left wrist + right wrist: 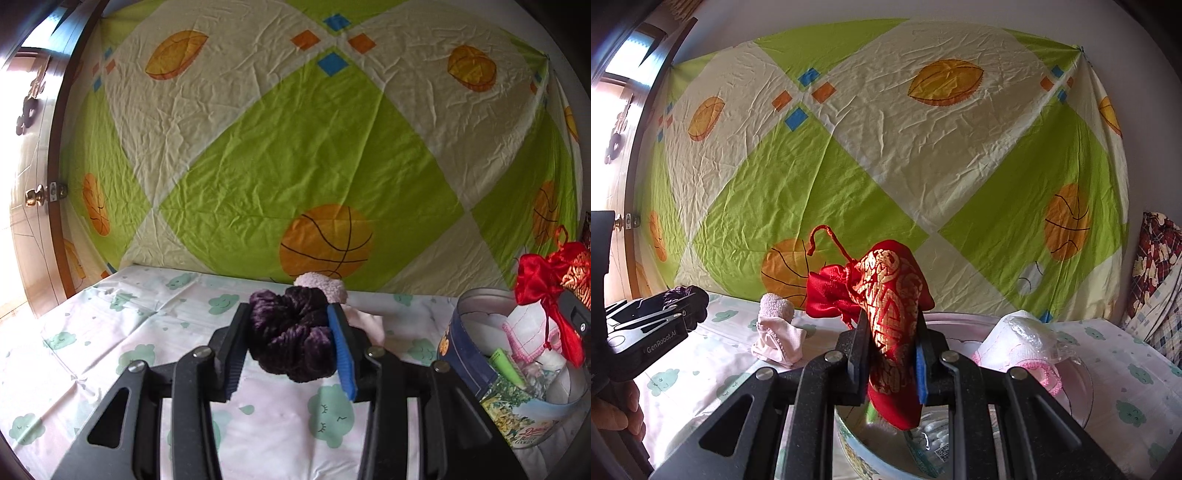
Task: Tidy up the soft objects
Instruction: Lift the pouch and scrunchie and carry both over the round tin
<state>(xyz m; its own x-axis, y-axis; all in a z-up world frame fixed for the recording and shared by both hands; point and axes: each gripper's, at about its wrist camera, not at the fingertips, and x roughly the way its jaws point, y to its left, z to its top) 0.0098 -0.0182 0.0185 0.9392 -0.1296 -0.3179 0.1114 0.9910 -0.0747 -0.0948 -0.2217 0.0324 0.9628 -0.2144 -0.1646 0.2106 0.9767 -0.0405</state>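
My left gripper point(291, 321) is shut on a dark purple velvet scrunchie point(291, 339) and holds it above the bed sheet; both also show at the left of the right wrist view point(683, 295). My right gripper point(892, 332) is shut on a red and gold drawstring pouch point(890, 306), held over the round cookie tin point(857, 450). In the left wrist view the pouch point(543, 280) hangs above the tin point(472, 365) at the right. A pale pink fluffy sock bundle point(775, 332) lies on the sheet behind the scrunchie point(325, 284).
The tin holds several small items, among them a pink comb point(517, 343), a green tube point(506, 365) and a white and pink cloth point(1023, 350). A basketball-print sheet point(314, 147) hangs behind the bed. A wooden door point(33, 192) stands at the left. A plaid quilt point(1156, 280) lies at the right.
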